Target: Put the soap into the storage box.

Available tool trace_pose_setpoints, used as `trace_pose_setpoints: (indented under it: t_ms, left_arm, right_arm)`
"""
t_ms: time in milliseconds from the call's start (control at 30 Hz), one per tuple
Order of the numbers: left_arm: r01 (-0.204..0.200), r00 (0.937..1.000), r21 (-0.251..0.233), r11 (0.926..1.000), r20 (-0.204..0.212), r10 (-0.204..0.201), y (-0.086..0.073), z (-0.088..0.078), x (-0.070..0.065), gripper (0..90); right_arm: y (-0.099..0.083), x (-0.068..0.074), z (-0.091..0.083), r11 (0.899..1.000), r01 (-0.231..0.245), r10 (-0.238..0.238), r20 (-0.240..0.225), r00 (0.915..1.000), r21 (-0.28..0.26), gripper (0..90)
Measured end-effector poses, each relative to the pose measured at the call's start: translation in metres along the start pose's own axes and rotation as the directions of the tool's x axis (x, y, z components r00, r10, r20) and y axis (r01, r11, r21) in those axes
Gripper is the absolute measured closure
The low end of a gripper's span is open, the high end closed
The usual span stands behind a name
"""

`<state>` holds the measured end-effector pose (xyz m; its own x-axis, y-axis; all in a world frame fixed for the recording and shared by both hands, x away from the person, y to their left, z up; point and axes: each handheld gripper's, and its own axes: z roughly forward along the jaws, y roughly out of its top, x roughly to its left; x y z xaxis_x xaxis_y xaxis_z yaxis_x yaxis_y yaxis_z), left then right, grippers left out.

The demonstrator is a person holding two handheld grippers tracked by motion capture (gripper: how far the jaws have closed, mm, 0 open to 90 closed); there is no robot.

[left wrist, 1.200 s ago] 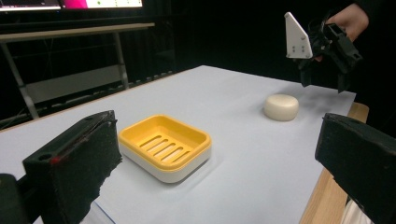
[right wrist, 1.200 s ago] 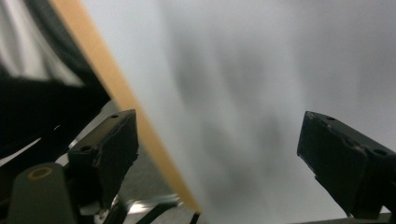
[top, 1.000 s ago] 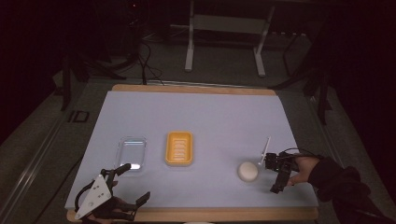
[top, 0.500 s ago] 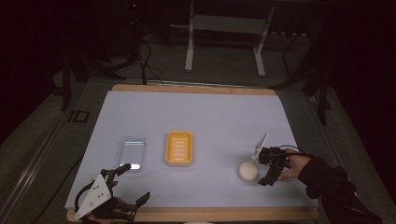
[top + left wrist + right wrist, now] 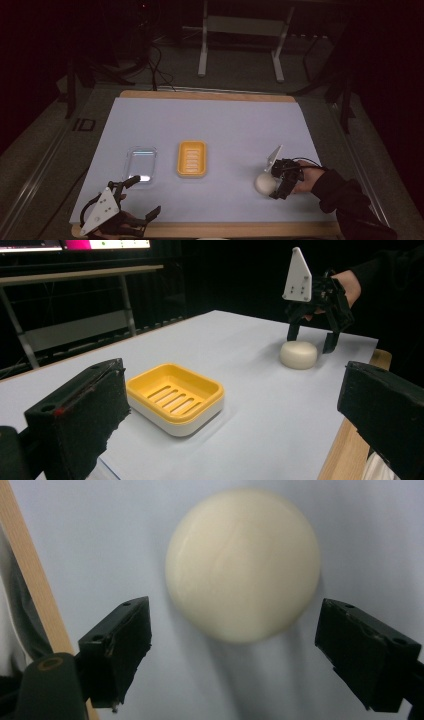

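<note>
Soap (image 5: 243,564) lies on the counter (image 5: 210,125) just ahead of the right gripper's (image 5: 235,652) wide-open, empty jaws; left gripper's (image 5: 235,410) jaws gape empty too.

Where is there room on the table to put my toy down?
The whole far half of the table, beyond the yellow soap dish and clear lid, is bare. So is the gap between the dish and the soap. It is crowded around the soap, where the right gripper hovers.
</note>
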<state>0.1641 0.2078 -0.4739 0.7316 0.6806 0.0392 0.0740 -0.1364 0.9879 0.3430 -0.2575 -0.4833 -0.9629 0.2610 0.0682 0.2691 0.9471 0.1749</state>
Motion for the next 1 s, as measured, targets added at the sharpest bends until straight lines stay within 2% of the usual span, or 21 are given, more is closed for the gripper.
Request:
trace_pose_setpoints:
  t_ms: [200, 500, 667, 833, 900, 1000]
  left_arm:
    - [0.001, 1.0000, 0.002, 1.0000, 0.005, -0.001, 0.000, 0.000, 0.000, 0.1]
    - [0.002, 1.0000, 0.002, 1.0000, 0.006, -0.002, 0.000, 0.000, 0.000, 0.1]
    - [0.003, 1.0000, 0.003, 1.0000, 0.007, -0.003, 0.000, 0.000, 0.000, 0.1]
    - [0.004, 0.9999, 0.004, 1.0000, 0.009, -0.004, -0.001, 0.001, 0.000, 0.1]
    - [0.003, 1.0000, 0.007, 1.0000, 0.008, -0.003, -0.001, 0.001, 0.000, 0.1]
    - [0.004, 1.0000, 0.004, 1.0000, 0.008, -0.004, -0.001, 0.001, 0.000, 0.1]
  right_arm:
    - [0.004, 0.000, 0.007, 0.999, 0.015, -0.014, 0.021, 0.9997, -0.039, 14.7]
    - [0.008, 0.001, 0.016, 0.996, 0.034, -0.032, 0.018, 0.9993, -0.087, 16.5]
    - [0.009, 0.000, 0.018, 0.995, 0.033, -0.032, 0.016, 0.9994, -0.091, 17.4]
    - [0.009, 0.000, 0.022, 0.998, 0.021, -0.020, 0.016, 0.9997, -0.055, 20.2]
    - [0.009, -0.001, 0.021, 0.998, 0.012, -0.012, 0.010, 0.9999, -0.065, 23.9]
    - [0.010, -0.002, 0.020, 0.997, 0.023, -0.023, 0.005, 0.9997, -0.068, 24.6]
